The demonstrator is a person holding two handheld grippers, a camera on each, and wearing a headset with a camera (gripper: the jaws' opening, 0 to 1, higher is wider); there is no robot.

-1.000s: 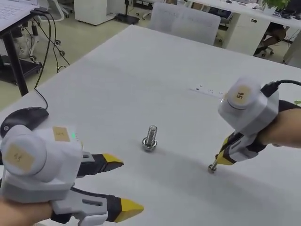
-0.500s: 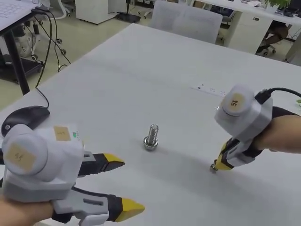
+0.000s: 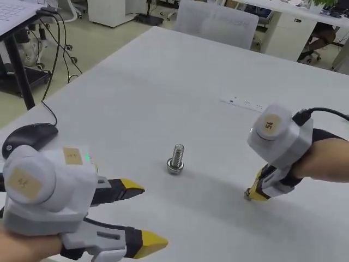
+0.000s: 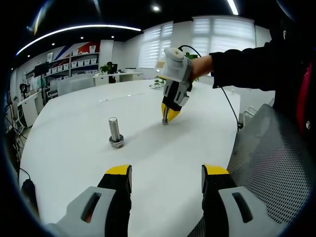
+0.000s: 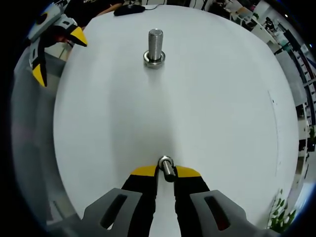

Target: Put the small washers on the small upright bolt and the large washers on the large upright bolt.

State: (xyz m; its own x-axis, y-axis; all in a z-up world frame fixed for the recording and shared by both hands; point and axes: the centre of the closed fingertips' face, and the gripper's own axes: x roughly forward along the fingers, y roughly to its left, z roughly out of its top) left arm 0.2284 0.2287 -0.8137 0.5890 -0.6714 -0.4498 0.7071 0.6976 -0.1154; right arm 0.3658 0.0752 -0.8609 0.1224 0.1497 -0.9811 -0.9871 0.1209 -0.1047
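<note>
Right gripper (image 5: 165, 171) clenched on small bolt (image 5: 165, 163), axis upright, foot apparently on the tabletop (image 3: 163, 82). Large bolt (image 3: 175, 158) stands upright mid-tabletop, dead ahead of those jaws, well apart. Left gripper (image 3: 154, 214) released, empty, hovering near.

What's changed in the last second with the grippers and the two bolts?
The right gripper has sunk a little toward the white table, its yellow-tipped jaws closed around the small silver bolt, now mostly covered in the head view. Nothing was let go. The left gripper stays open and idle, and the large threaded steel bolt stands where it was.
</note>
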